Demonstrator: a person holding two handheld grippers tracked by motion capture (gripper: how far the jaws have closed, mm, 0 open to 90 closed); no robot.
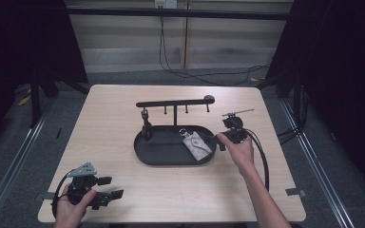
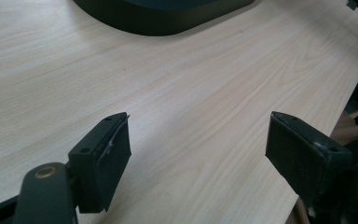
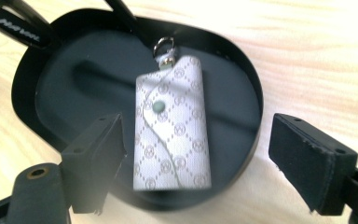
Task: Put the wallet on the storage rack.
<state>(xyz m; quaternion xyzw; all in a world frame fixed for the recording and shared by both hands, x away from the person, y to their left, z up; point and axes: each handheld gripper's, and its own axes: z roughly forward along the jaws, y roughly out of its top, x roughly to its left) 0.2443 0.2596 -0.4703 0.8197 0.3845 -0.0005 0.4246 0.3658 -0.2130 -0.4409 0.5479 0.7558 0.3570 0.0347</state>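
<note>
I see a black oval tray [image 1: 171, 154] near the middle of the light wood table [image 1: 123, 109]; all positions ref. this tray. A black stand rises from the tray's rear, w/ a horizontal bar [image 1: 173, 102] carrying small hooks. A dark item hangs from a hook at the bar's left end; can't ID it.

Key pouch [image 1: 196, 145]: white/grey, patterned, snap button, metal ring at its top. It lies flat inside the tray, right-hand part, ring end toward the stand.

Right gripper [image 1: 222, 141]: held just at the tray's right rim, pointed in at the pouch. In the right gripper view its jaws stand wide apart w/ nothing between the pads; the pouch [image 3: 172, 123] lies below and ahead of them. No contact seen.

Left gripper [image 1: 110, 188]: well apart from the tray, toward the table's near-left corner, in the person's left hand [image 1: 69, 209]. Jaws wide, empty; the left gripper view shows bare wood beneath and the tray's edge [image 2: 163, 18] far ahead.
</note>
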